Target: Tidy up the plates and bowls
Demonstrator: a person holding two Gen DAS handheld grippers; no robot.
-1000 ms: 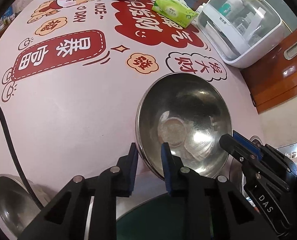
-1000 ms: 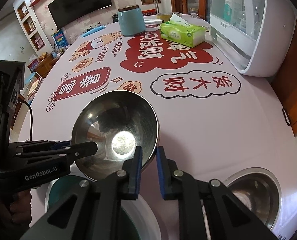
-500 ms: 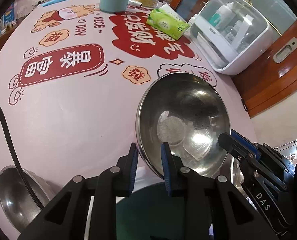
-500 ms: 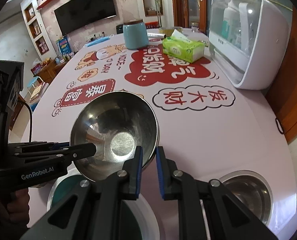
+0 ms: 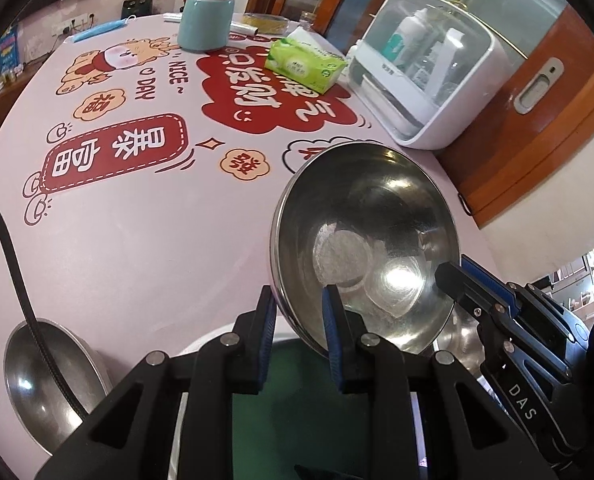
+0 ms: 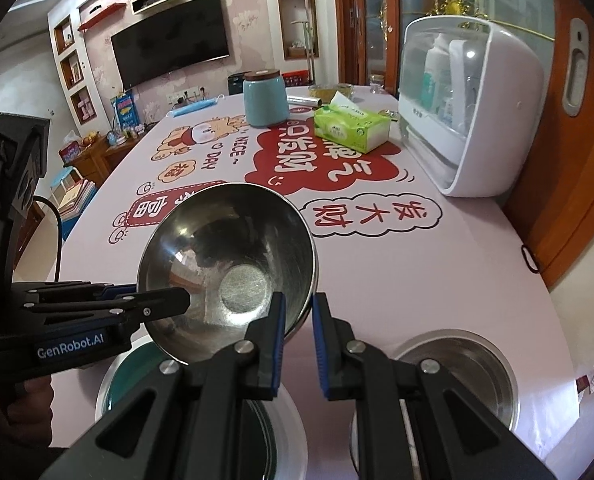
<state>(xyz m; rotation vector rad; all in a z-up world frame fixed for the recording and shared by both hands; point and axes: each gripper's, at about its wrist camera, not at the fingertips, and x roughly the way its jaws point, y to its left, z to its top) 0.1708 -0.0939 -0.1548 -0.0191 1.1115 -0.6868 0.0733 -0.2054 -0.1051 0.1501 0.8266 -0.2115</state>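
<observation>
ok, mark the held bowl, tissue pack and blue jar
held bowl (image 6: 237,280), right wrist view, inner base
tissue pack (image 6: 351,128), right wrist view, top face
blue jar (image 5: 205,24), left wrist view, side wall

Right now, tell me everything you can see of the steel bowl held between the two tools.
The steel bowl is round, deep and shiny, apparently stainless steel, with a small flat bottom and a thin rolled rim. It looks empty. It is off the pink tablecloth, tilted with its opening toward the cameras. The left tool pinches its near rim; the right tool pinches the rim on the other side. A green plate lies below it.
</observation>
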